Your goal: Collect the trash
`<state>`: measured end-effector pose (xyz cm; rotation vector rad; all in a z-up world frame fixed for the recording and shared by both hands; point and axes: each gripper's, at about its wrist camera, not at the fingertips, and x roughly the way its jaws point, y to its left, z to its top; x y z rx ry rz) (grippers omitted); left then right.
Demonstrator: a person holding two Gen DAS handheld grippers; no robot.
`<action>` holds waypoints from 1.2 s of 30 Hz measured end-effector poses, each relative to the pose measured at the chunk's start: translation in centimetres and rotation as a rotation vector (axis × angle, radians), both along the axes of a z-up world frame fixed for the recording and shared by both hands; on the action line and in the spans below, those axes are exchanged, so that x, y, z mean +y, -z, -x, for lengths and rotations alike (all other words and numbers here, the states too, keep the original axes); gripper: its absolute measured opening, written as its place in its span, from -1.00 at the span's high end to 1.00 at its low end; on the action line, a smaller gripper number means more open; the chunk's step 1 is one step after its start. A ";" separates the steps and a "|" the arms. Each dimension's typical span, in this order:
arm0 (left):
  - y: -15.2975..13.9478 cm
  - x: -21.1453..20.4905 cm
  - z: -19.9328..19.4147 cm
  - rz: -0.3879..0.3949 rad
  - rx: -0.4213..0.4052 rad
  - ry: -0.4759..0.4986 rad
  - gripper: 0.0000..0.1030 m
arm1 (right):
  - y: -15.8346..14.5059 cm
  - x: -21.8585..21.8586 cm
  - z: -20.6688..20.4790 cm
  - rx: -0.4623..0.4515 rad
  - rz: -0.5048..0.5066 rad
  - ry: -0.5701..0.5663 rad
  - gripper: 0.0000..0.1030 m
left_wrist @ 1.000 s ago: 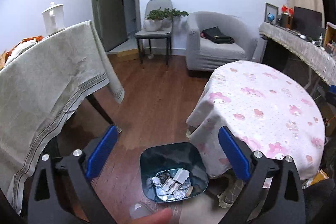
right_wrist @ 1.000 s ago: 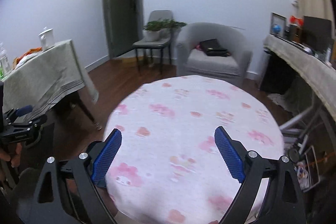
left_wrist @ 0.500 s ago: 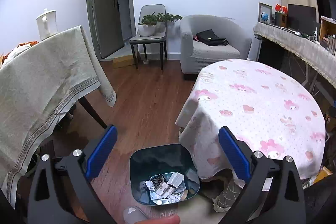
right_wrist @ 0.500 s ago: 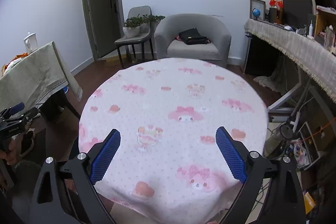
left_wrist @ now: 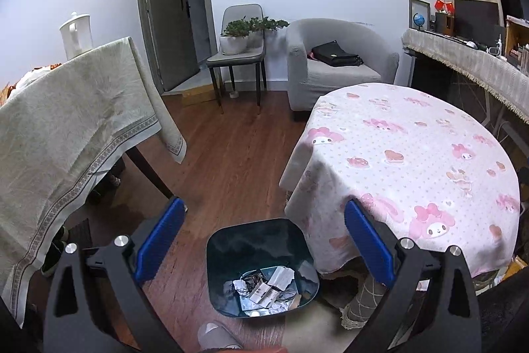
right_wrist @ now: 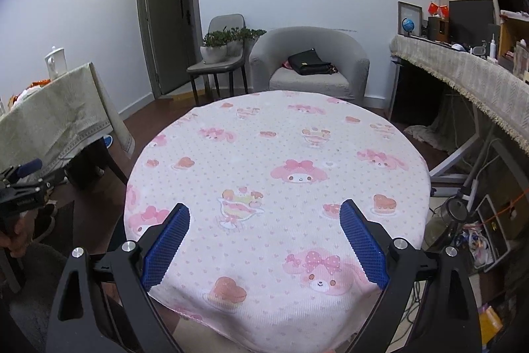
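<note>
A dark bin (left_wrist: 231, 245) stands on the wood floor beside the round table; crumpled paper trash (left_wrist: 264, 290) lies at its bottom. My left gripper (left_wrist: 263, 240) is open and empty, held high above the bin. My right gripper (right_wrist: 264, 240) is open and empty, above the near part of the round table (right_wrist: 274, 174) with its pink cartoon cloth. No trash shows on that cloth. The left gripper's tip also shows at the left edge of the right wrist view (right_wrist: 23, 184).
A table with a beige cloth (left_wrist: 66, 121) stands at the left, a white kettle (left_wrist: 76, 35) on it. A grey armchair (left_wrist: 334, 65) with a black bag, a chair with potted plants (left_wrist: 241, 38) and a cluttered sideboard (left_wrist: 469, 62) line the back and right.
Both views rose and pulled back. The bin sits lower in the left view and more of the round table shows in the right view. Both grippers stayed open.
</note>
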<state>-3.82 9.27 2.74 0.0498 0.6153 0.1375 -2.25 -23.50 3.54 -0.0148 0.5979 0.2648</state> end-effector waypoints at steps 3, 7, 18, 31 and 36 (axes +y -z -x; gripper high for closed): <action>0.1 -0.5 0.0 -0.016 0.001 0.007 -0.92 | 0.0 0.2 0.0 -0.002 -0.006 -0.021 -0.81; 0.4 -0.5 0.1 -0.010 0.015 -0.003 -0.92 | -0.1 0.9 0.3 -0.011 0.006 -0.049 -0.81; 0.4 -0.1 0.1 0.009 0.024 -0.031 -0.93 | -0.2 1.6 0.5 -0.021 0.008 -0.075 -0.82; 0.6 -0.1 0.1 0.019 0.034 -0.029 -0.93 | -0.1 1.6 0.5 -0.015 0.001 -0.073 -0.82; 0.7 -0.2 0.0 0.009 0.038 -0.026 -0.93 | -0.1 1.6 0.4 -0.015 0.002 -0.074 -0.83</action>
